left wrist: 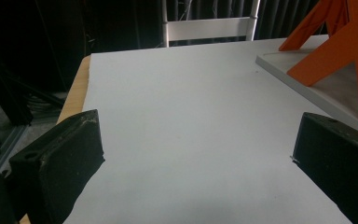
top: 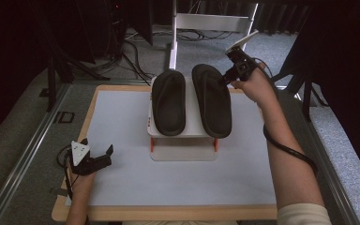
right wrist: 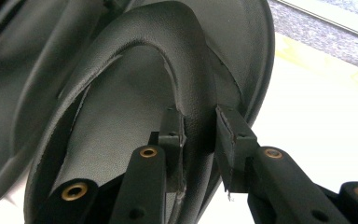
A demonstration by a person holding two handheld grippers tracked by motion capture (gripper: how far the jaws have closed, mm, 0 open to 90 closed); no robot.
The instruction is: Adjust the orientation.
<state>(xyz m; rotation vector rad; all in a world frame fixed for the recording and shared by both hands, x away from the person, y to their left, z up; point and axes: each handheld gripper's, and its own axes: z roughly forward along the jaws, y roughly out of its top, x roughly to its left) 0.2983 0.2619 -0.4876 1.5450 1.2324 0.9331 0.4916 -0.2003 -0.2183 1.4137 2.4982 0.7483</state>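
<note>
Two black slippers lie side by side on a small white rack (top: 183, 153) in the middle of the table. The left slipper (top: 168, 101) rests untouched. My right gripper (top: 226, 77) reaches the far end of the right slipper (top: 212, 101) from the back right. In the right gripper view the gripper (right wrist: 199, 135) is shut on that slipper's strap (right wrist: 168, 51), one jaw on each side of it. My left gripper (top: 97, 145) sits low at the table's front left, open, with bare white table between its jaws (left wrist: 196, 154).
The rack's orange supports (left wrist: 340, 46) and its pale base plate (left wrist: 298, 70) stand to the right of the left gripper. A white frame (top: 211, 21) stands behind the table. The white mat (top: 178, 183) covers the wooden tabletop; metal rails (top: 23, 159) run along both sides.
</note>
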